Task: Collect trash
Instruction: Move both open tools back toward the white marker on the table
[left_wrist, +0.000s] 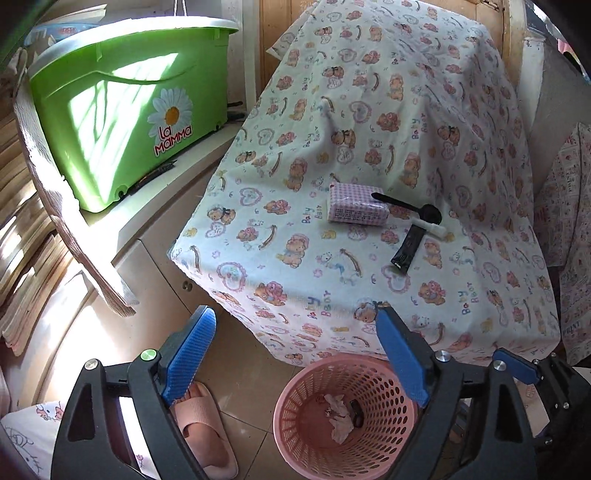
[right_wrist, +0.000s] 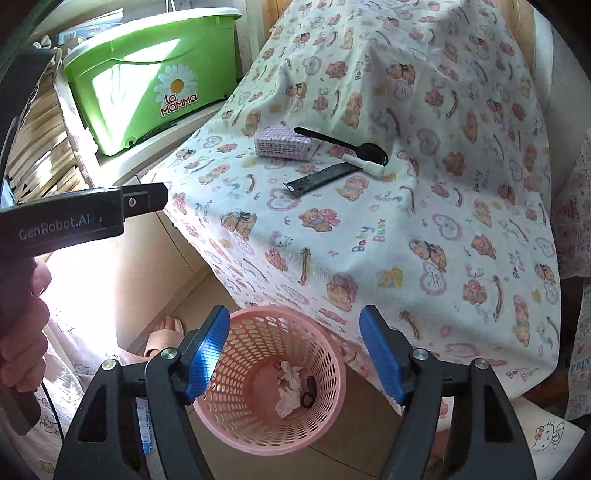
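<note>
Tiled floor (left_wrist: 255, 373) lies under both claws. Left claw (left_wrist: 295, 354) gapes wide, empty, over a pink basket (left_wrist: 295, 417); right claw (right_wrist: 293, 356) gapes likewise above it. Crumpled tissue (right_wrist: 290, 387) and small dark bits lie inside. Beyond, on the bear-print cloth (left_wrist: 406, 129), a tissue pack (left_wrist: 356, 208), black spoon (left_wrist: 406, 206), white tube (left_wrist: 430, 227) and dark wrapper (left_wrist: 410, 247) sit clustered. A green bucket (left_wrist: 122, 110) stands far left.
</note>
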